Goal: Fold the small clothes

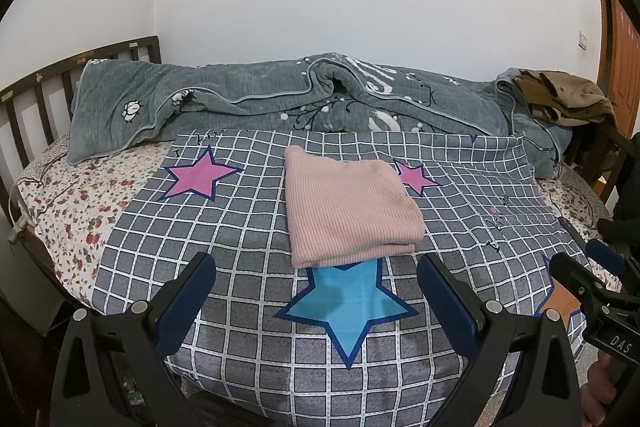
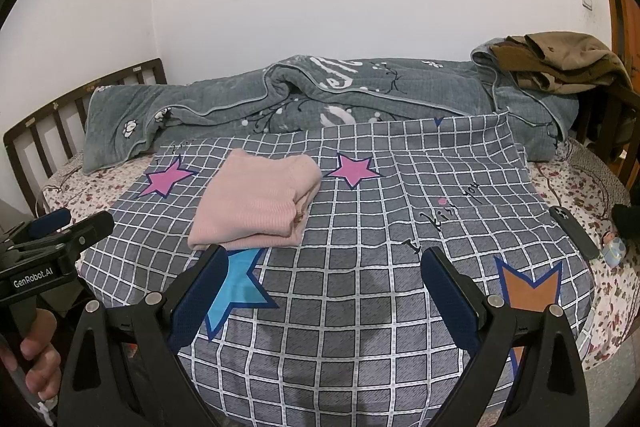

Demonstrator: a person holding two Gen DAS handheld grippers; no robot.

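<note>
Pink top (image 1: 352, 209) lies folded on the grey checked sheet (image 1: 248, 227), w/ star prints, on the bed. Its near edge just covers the tip of the blue star (image 1: 348, 303). A pink star (image 1: 198, 173) sits to its left, a smaller one to its right.

Left gripper (image 1: 316, 301) hangs near the bed's near edge, fingers wide apart, nothing btwn them. Right gripper (image 2: 324, 301) is beside it on the right, fingers also wide apart & empty. Neither touches the top.

Far back, a grey blanket (image 2: 248, 99) is bunched along the wall. Brown clothes (image 2: 560, 61) sit far right. A phone (image 2: 574, 231) lies on the right side of the bed.
</note>
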